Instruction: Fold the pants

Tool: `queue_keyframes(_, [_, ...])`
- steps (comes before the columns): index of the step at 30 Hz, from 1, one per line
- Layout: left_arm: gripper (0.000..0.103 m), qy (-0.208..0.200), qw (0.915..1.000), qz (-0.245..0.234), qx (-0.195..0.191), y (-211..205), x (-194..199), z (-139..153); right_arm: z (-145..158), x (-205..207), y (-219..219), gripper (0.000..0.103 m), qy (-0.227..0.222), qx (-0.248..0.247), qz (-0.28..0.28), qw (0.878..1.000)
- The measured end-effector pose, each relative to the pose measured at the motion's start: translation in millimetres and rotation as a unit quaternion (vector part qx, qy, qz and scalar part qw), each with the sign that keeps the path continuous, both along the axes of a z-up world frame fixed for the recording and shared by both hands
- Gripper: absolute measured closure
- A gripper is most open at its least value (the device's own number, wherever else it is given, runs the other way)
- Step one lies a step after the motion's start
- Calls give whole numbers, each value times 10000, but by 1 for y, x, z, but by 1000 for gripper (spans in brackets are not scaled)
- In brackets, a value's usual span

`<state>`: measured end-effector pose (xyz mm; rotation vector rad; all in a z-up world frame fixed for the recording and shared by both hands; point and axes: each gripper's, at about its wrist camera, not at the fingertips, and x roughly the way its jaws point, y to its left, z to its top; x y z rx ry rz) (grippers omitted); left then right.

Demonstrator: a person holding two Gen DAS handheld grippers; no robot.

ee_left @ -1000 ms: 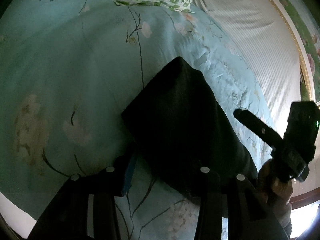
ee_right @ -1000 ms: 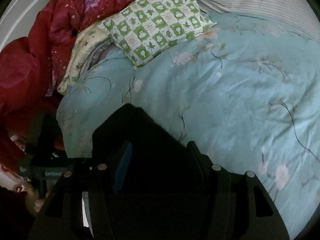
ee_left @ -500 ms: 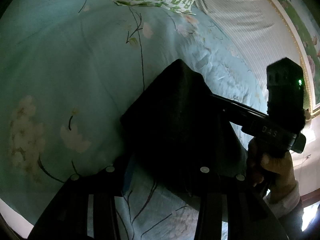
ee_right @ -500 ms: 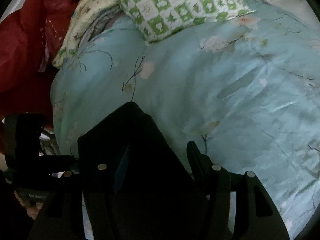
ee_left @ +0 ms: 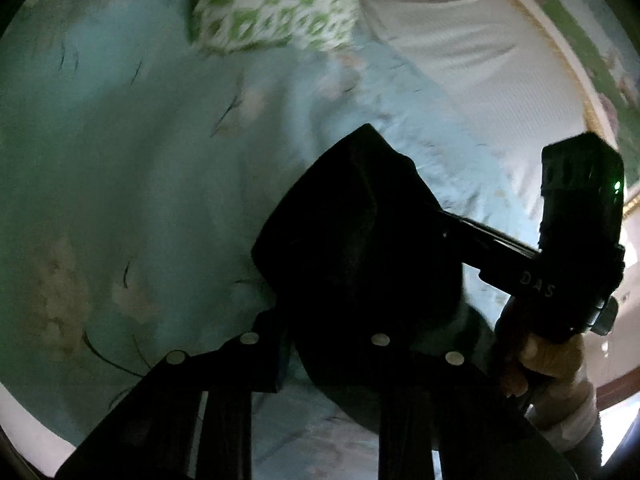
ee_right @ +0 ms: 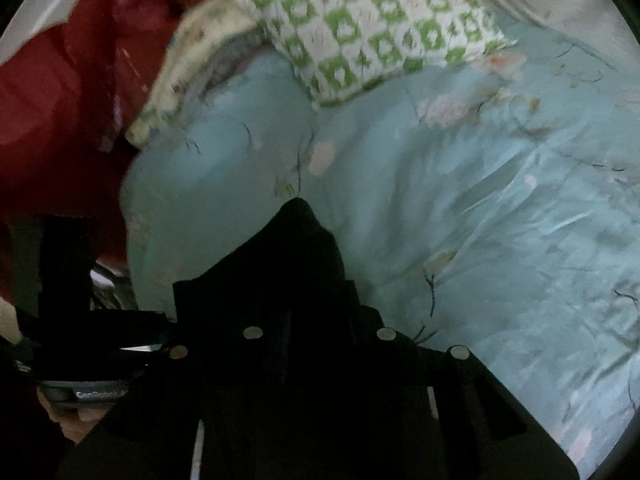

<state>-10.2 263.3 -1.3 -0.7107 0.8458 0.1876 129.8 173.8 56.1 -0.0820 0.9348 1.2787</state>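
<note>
Black pants [ee_left: 360, 240] raised over the pale-blue floral quilt [ee_left: 140, 180] on the bed, one edge clamped in the left tool [ee_left: 320, 344], the other clamped in the right tool [ee_right: 316, 320]; green-checked pillow [ee_right: 372, 24] beyond.

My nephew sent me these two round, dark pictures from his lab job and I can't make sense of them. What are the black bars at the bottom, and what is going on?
No robot here: a person holds a two-fingered gripper in each hand, and each gripper carries a wide-angle camera looking along its fingers. The black bars are those fingers. One picture is from the left gripper, the other from the right gripper. Both appear to be pinching the same dark pants, lifted over a pale blue flowered quilt on a bed. A green checked pillow and a red blanket lie behind. In the left view you also see the person's right hand.
</note>
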Motion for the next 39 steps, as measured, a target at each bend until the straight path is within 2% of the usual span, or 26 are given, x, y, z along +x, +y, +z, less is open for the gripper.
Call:
queue_keyframes(7, [85, -584, 9972, -447, 109, -38, 0, 55, 43, -12, -73, 81, -188, 887, -495, 9947])
queue_keyframes(13, [85, -919, 9898, -1003, 417, -92, 6, 87, 58, -24, -131, 82, -307, 1299, -956, 9864])
queue_keyframes(17, [85, -1007, 9850, -1340, 404, -123, 10, 96, 58, -31, -172, 82, -269, 1491, -1284, 9801])
queue_keyframes(27, [85, -1004, 9696, -2148, 596, -207, 13, 101, 31, -47, -253, 82, 63, 1991, -2063, 9580])
queue_keyframes(39, [85, -824, 9524, -2827, 789, -271, 26, 85, -6, -63, -317, 83, 351, 2266, -2701, 9352])
